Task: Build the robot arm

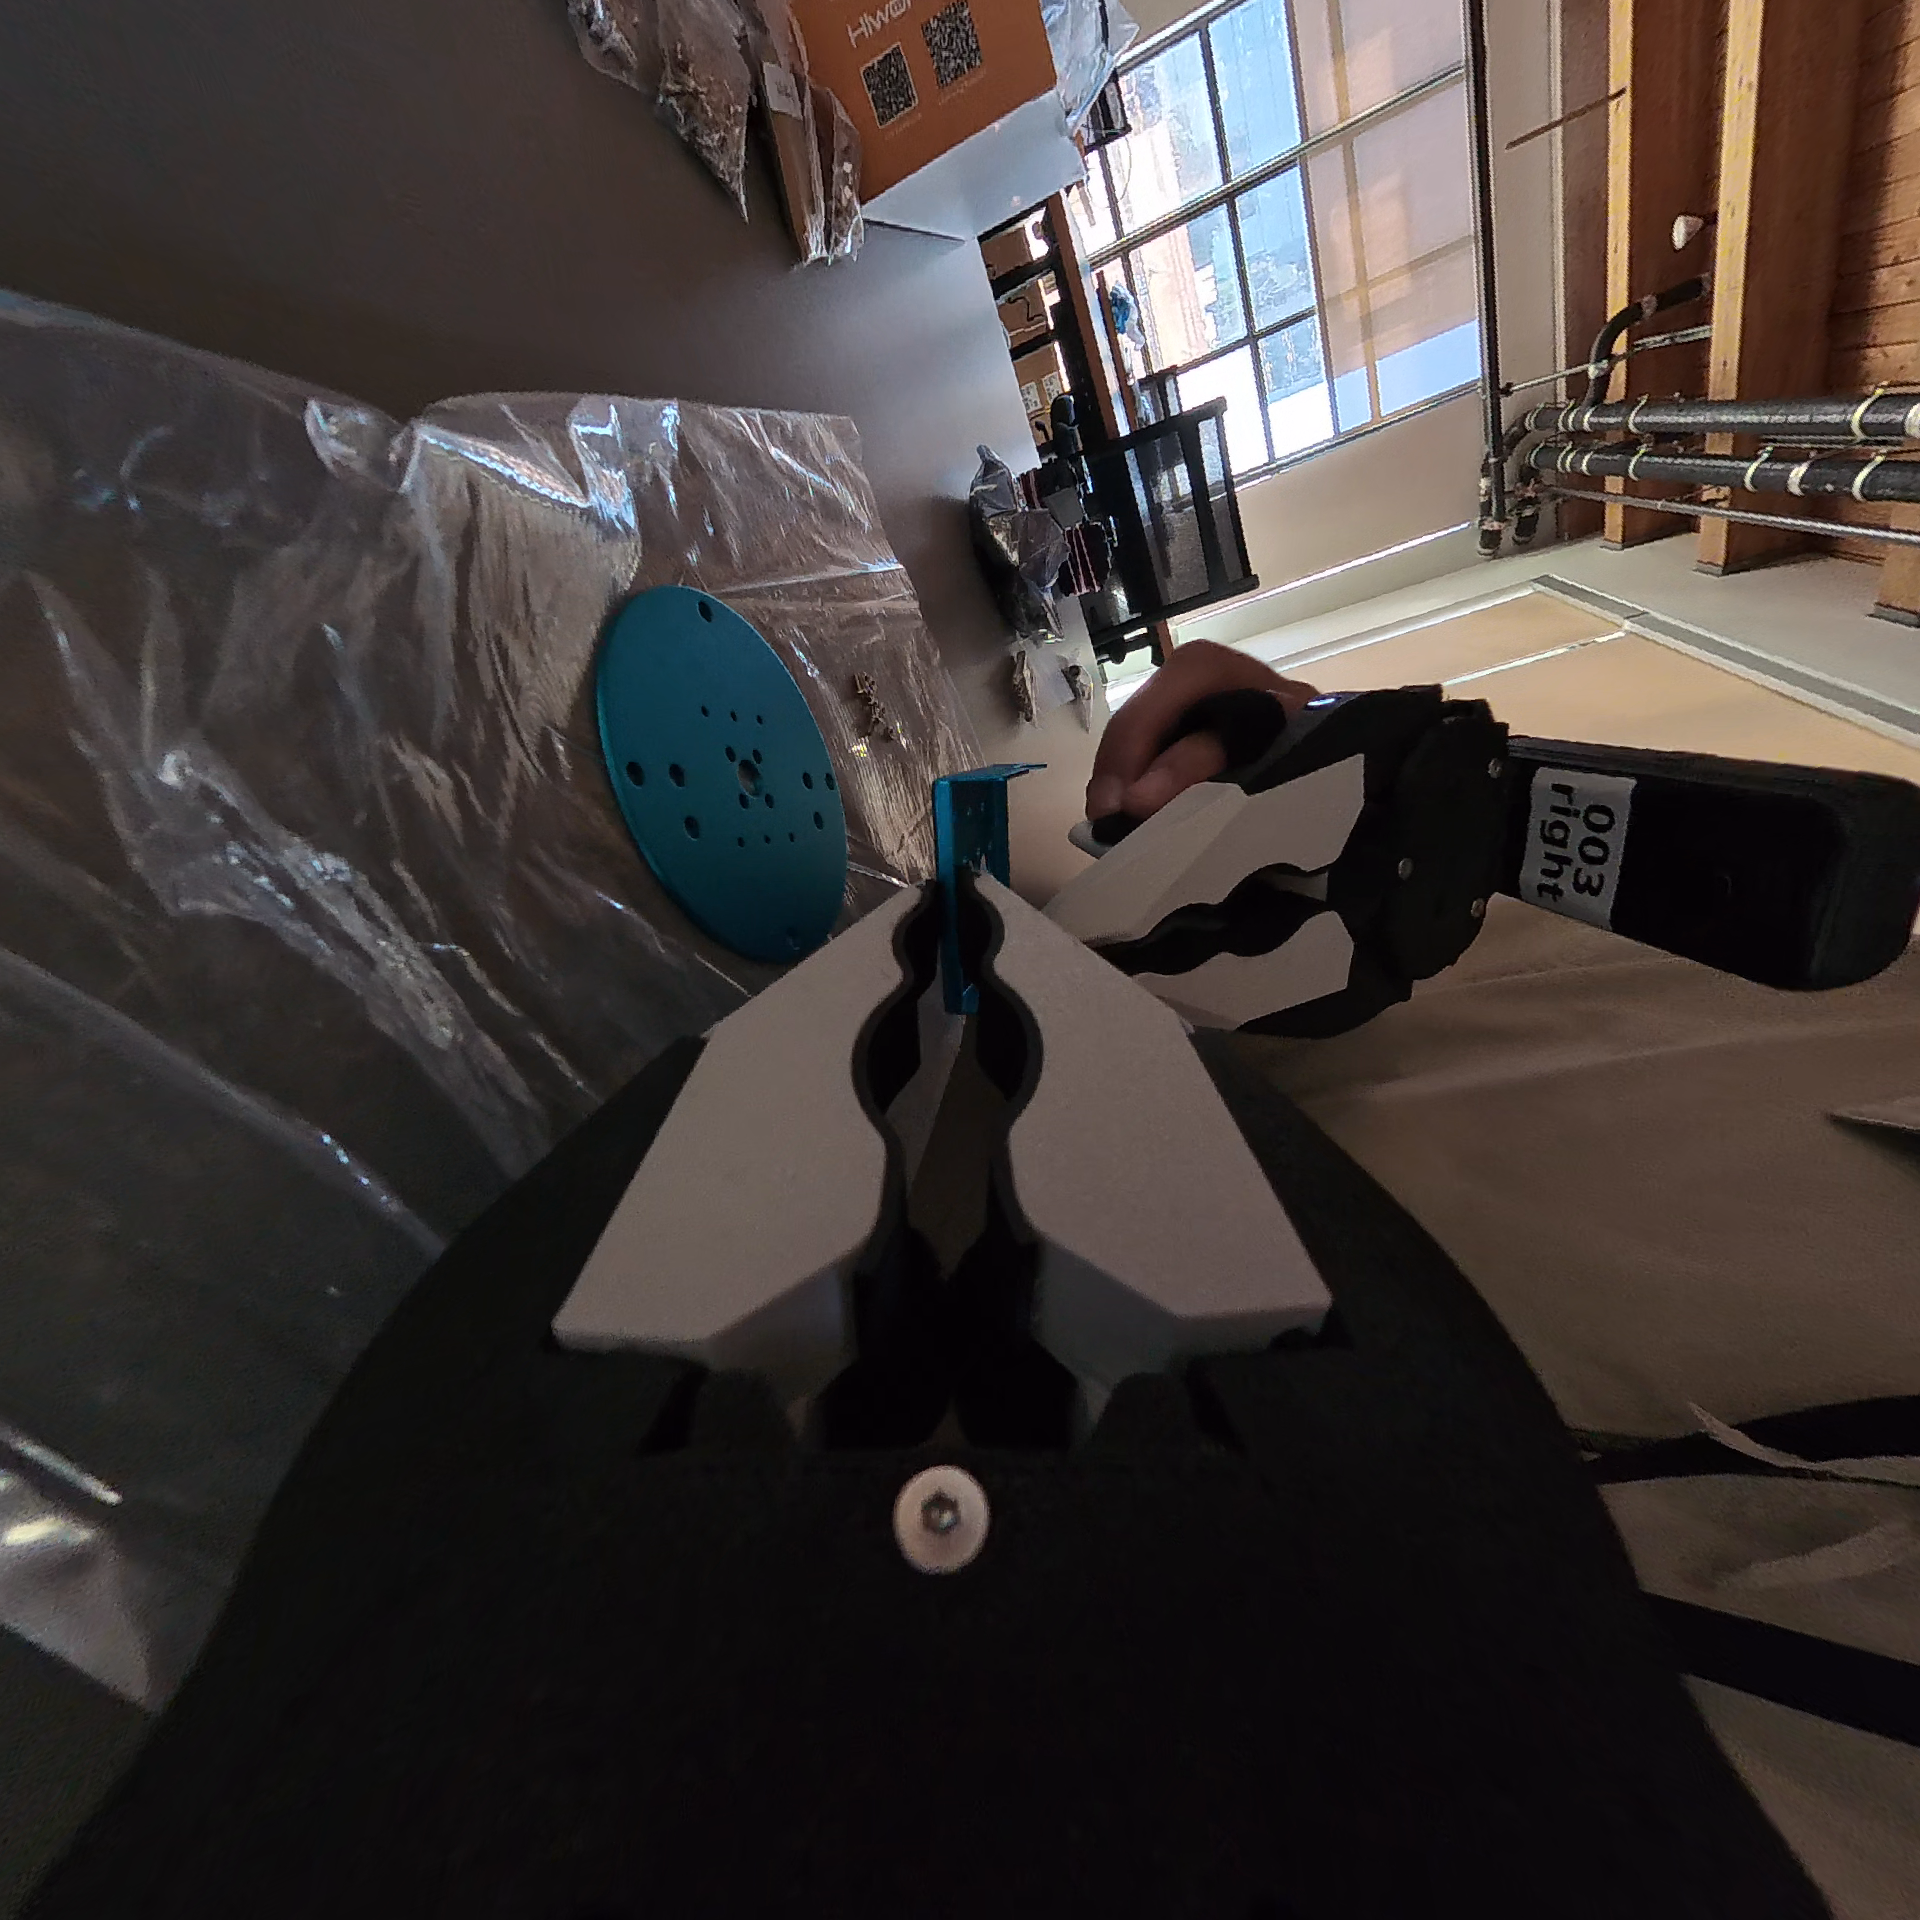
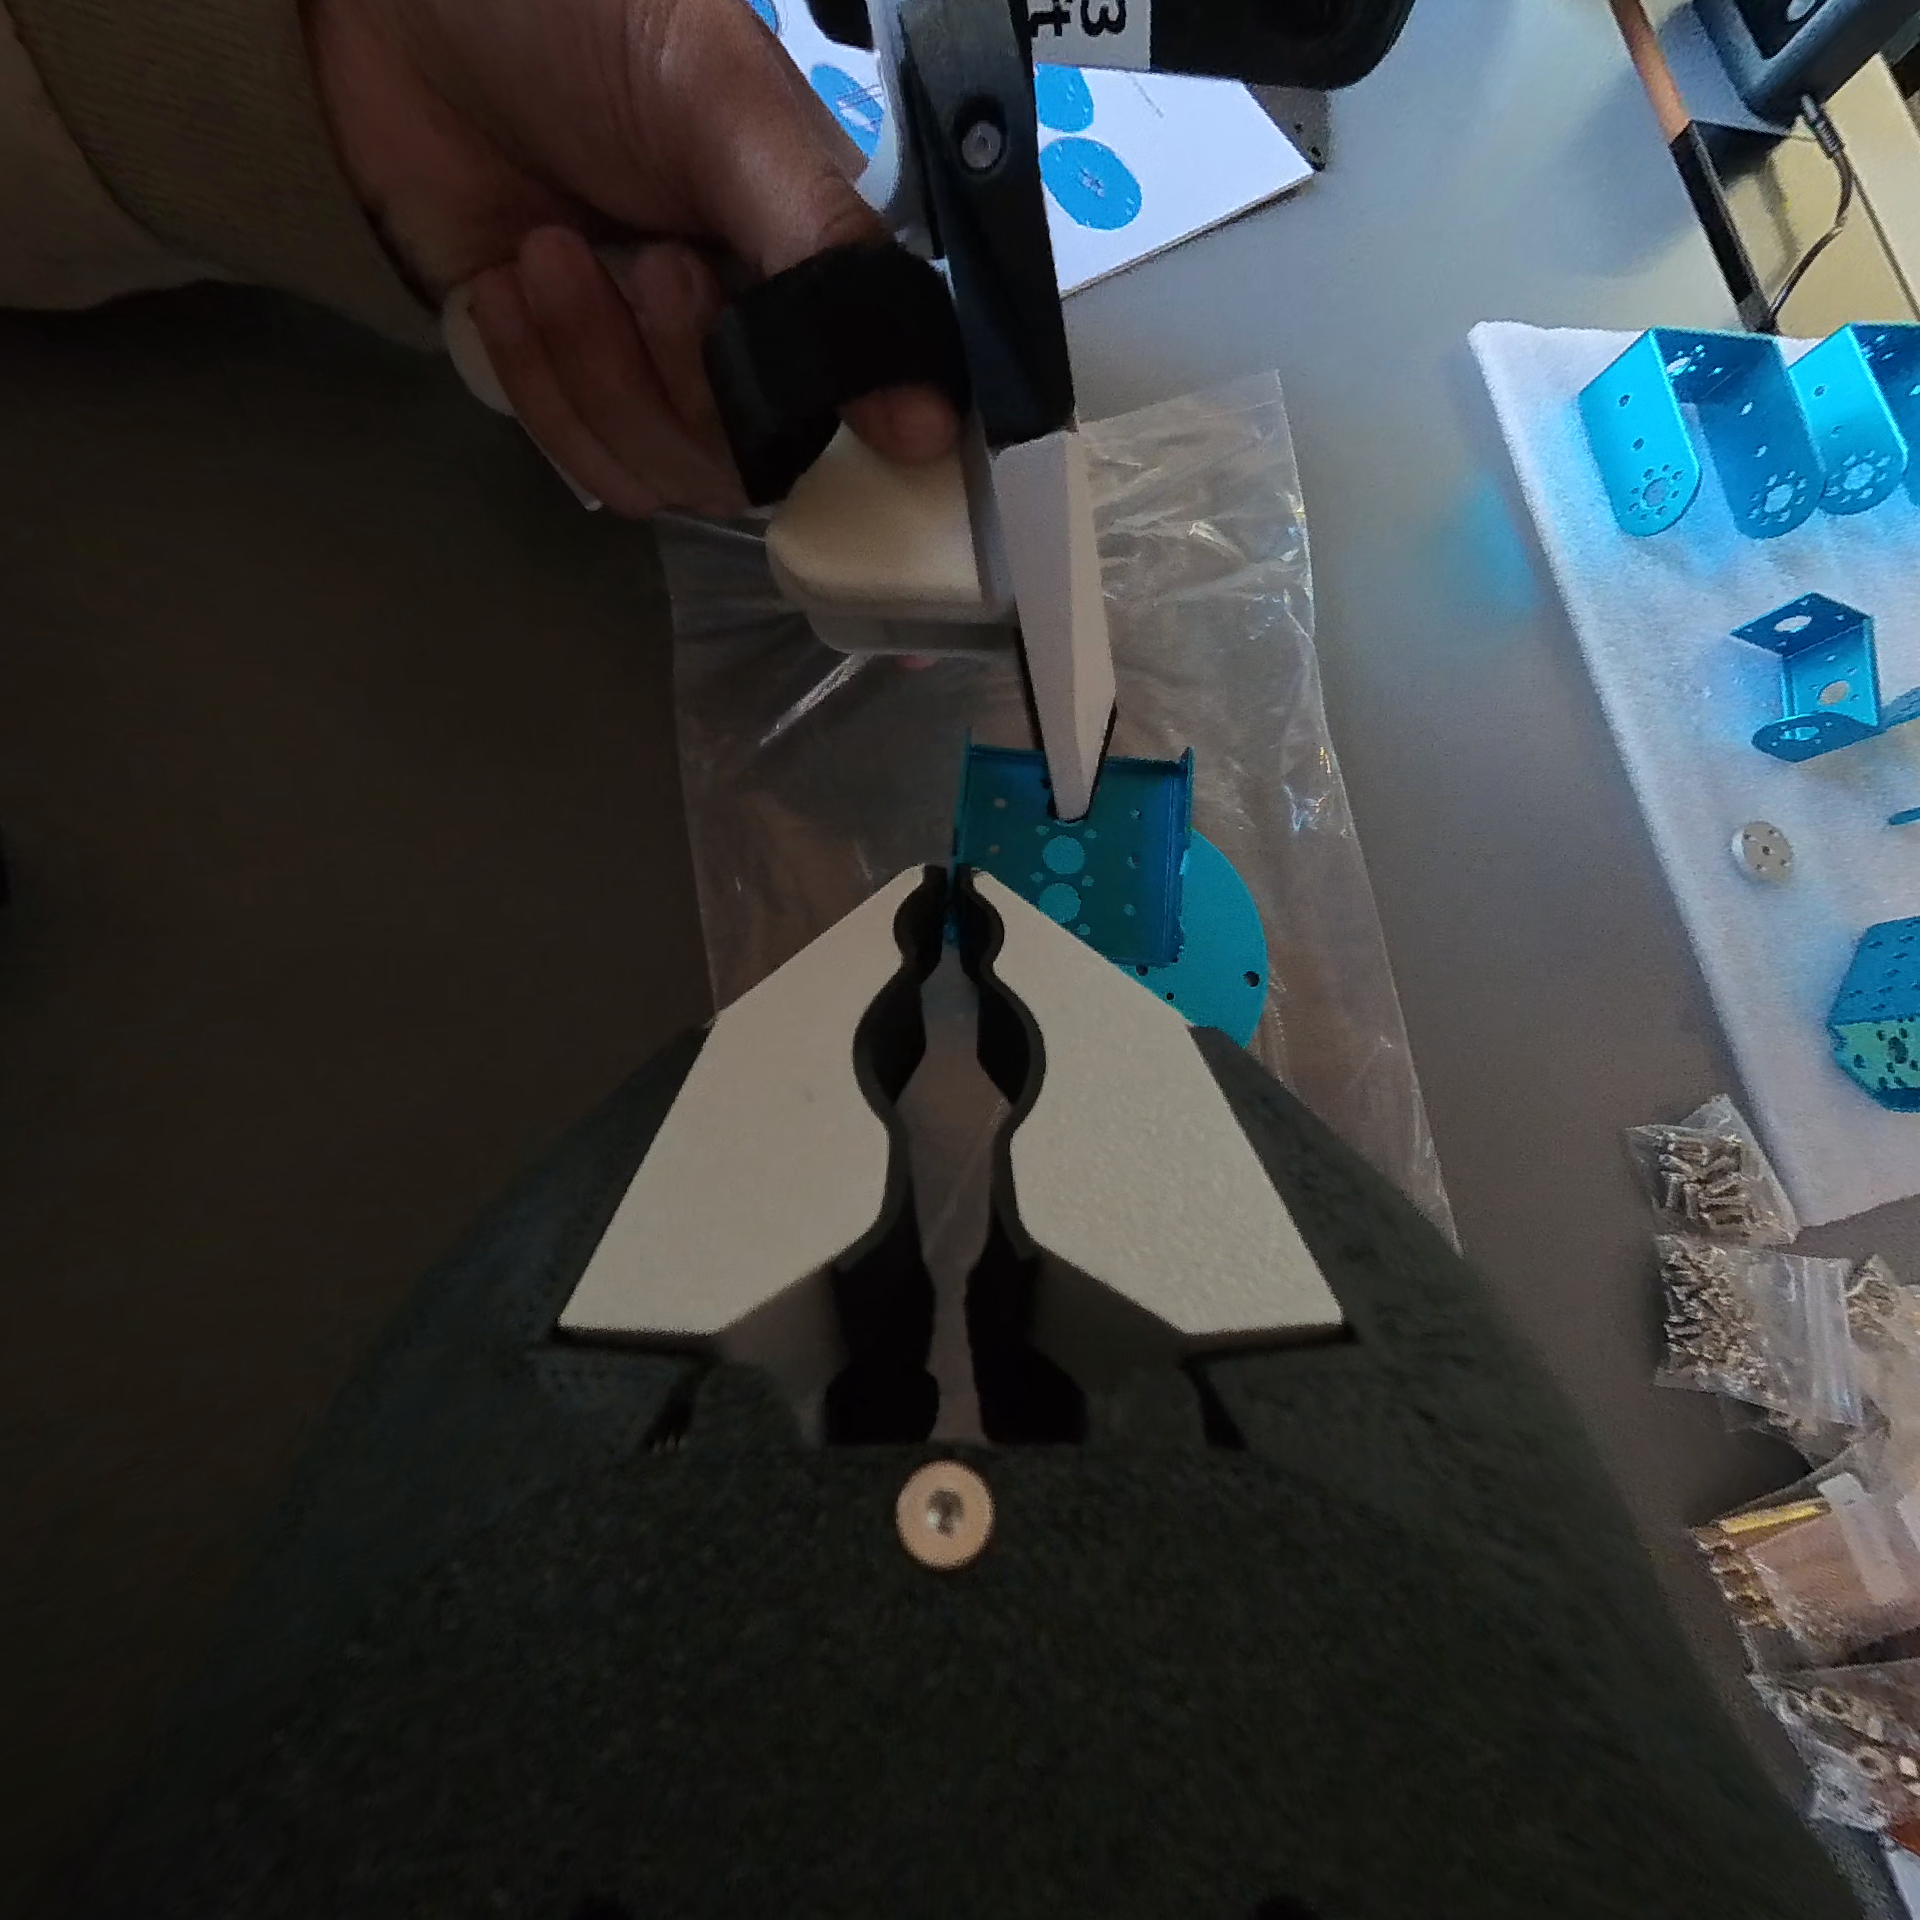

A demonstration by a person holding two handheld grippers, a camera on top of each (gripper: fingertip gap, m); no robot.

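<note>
A blue metal U-bracket (image 1: 971, 831) with several holes is held in the air between both grippers. My left gripper (image 1: 961, 904) is shut on one of its edges. My right gripper (image 2: 956, 904) is shut on its near left flange (image 2: 1070, 883). In the right wrist view the left gripper (image 2: 1075, 805) comes down from above, held by a hand, and pinches the bracket's top edge. In the left wrist view the right gripper (image 1: 1081, 930) reaches in from the right. A blue round plate (image 1: 722, 790) with holes lies below on a clear plastic bag (image 1: 416, 675), and the plate also shows in the right wrist view (image 2: 1216, 956).
A white foam sheet (image 2: 1579, 582) at the right carries several blue brackets (image 2: 1704, 436). Small bags of screws (image 2: 1745, 1309) lie at the near right. A printed sheet (image 2: 1174, 177) lies at the back. An orange box (image 1: 935, 83) and parts bags stand far off. The tips of both grippers are at nearly the same place.
</note>
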